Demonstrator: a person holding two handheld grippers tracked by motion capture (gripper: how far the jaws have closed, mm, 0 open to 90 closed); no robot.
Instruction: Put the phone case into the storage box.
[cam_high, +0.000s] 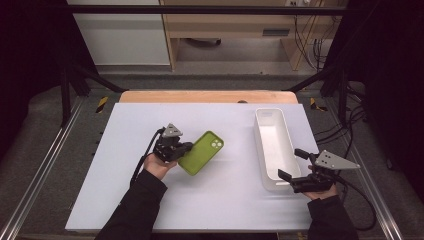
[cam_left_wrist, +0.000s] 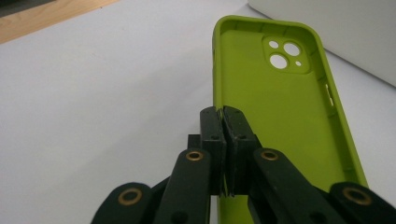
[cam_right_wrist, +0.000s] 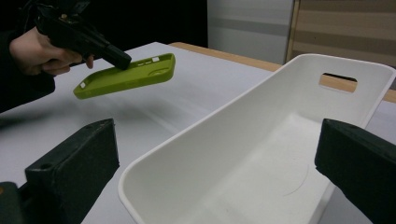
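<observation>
A lime-green phone case (cam_high: 204, 150) hangs tilted above the white table top, its hollow side and camera cutout (cam_left_wrist: 285, 55) facing up. My left gripper (cam_left_wrist: 223, 112) is shut on the case's long side wall, near the end away from the cutout. In the right gripper view the case (cam_right_wrist: 126, 74) hangs clear of the table under the left gripper (cam_right_wrist: 114, 56). In the high view the left gripper (cam_high: 186, 147) is left of centre. My right gripper (cam_high: 291, 163) stands open, its jaws either side of the near end of a white bin (cam_high: 260, 145). The bin (cam_right_wrist: 210, 121) is empty.
The white table top (cam_high: 125, 190) ends at a wooden strip (cam_high: 200, 96) along the far side. The bin has a handle slot (cam_right_wrist: 337, 81) in its far wall. Black frame bars (cam_high: 65, 90) stand at the table's far corners.
</observation>
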